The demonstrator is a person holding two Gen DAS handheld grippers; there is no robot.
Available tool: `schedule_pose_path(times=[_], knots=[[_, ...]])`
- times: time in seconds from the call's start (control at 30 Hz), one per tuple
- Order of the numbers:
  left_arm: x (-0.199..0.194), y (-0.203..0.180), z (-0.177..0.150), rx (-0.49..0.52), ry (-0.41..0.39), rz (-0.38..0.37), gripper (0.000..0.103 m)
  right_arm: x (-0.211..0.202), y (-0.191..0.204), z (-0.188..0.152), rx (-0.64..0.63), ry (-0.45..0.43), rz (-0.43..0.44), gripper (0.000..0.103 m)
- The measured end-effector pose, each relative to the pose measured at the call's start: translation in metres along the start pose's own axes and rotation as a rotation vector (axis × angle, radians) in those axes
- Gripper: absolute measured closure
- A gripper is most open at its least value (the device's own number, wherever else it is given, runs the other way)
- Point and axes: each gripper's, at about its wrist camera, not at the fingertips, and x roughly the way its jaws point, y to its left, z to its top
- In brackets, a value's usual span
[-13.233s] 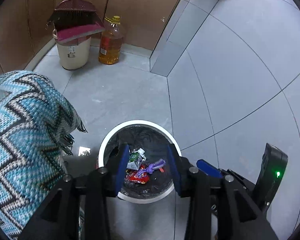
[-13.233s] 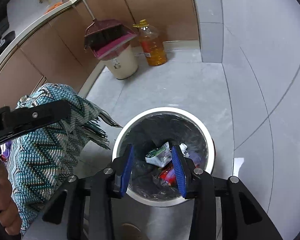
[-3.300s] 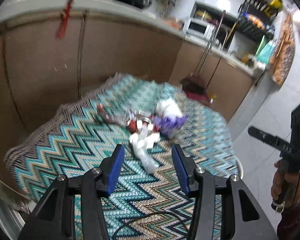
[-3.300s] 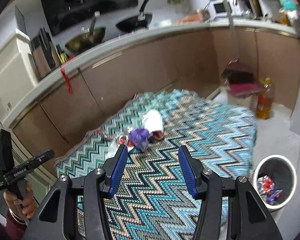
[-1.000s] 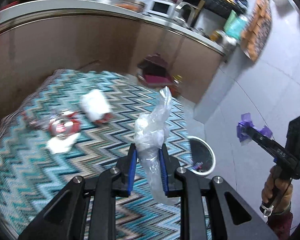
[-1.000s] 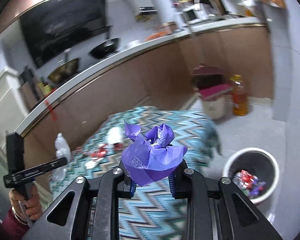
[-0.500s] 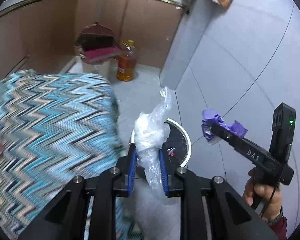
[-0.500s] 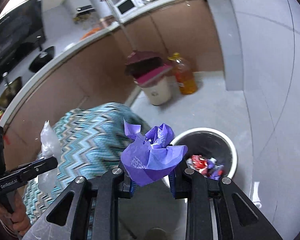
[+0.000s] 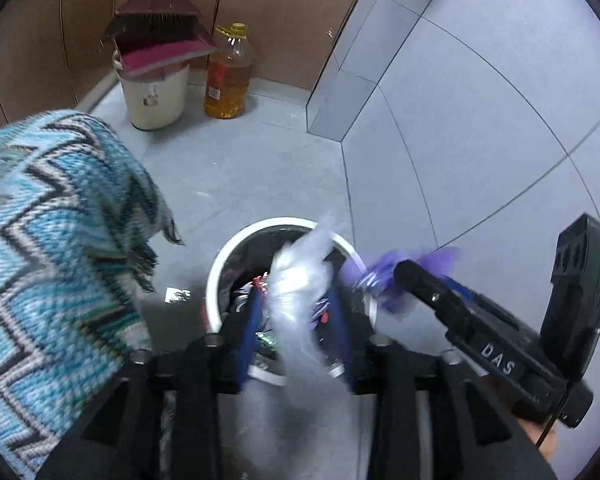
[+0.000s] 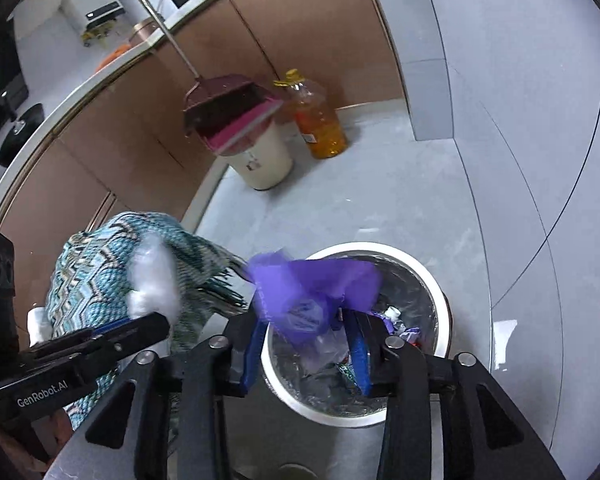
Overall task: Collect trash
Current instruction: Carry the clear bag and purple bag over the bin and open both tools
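A white-rimmed trash bin [image 9: 236, 248] with a black liner stands on the floor and holds several wrappers; it also shows in the right wrist view [image 10: 428, 276]. My left gripper [image 9: 296, 320] is above the bin with its jaws spread, and a clear plastic bag [image 9: 300, 284] is blurred between them, coming loose. My right gripper [image 10: 306, 340] is above the bin with its jaws spread, and a crumpled purple wrapper [image 10: 312, 284] is blurred between them. The right gripper also shows in the left wrist view [image 9: 384, 284].
A table under a blue zigzag cloth [image 9: 48, 240] stands left of the bin. A cream bucket [image 9: 152, 96] with a maroon broom and dustpan and a yellow oil bottle [image 9: 226, 80] stand by the brown cabinets. A grey wall corner [image 9: 340, 92] is behind the bin.
Both grippers swung from the table down over the bin. Their jaws have widened, and the plastic bag and purple wrapper are now slipping from them.
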Motion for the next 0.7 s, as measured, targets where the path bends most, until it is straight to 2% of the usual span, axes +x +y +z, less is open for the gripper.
schedule_pose_path(times=[0.03, 0.07, 0.2, 0.3, 0.47, 0.7], knots=[[0.000, 0.002, 0.001, -0.007, -0.003, -0.009, 0.052, 0.001, -0.002, 0.001, 0.005, -0.002, -0.010, 0.056], [0.002, 0.002, 0.003, -0.014, -0.006, -0.018, 0.052, 0.002, -0.004, 0.002, 0.009, -0.003, -0.016, 0.054], [0.008, 0.003, 0.009, -0.030, 0.004, -0.047, 0.052, -0.001, -0.007, 0.003, 0.019, -0.011, -0.037, 0.053], [-0.005, 0.007, 0.004, -0.033, -0.015, -0.060, 0.052, -0.007, -0.008, 0.001, 0.023, -0.015, -0.044, 0.053], [-0.056, 0.020, -0.009, -0.026, -0.093, -0.039, 0.052, -0.025, -0.001, 0.000, 0.022, -0.037, -0.033, 0.053], [-0.149, 0.056, -0.027, -0.055, -0.211, 0.010, 0.052, -0.063, 0.046, -0.006, -0.045, -0.087, 0.022, 0.053]])
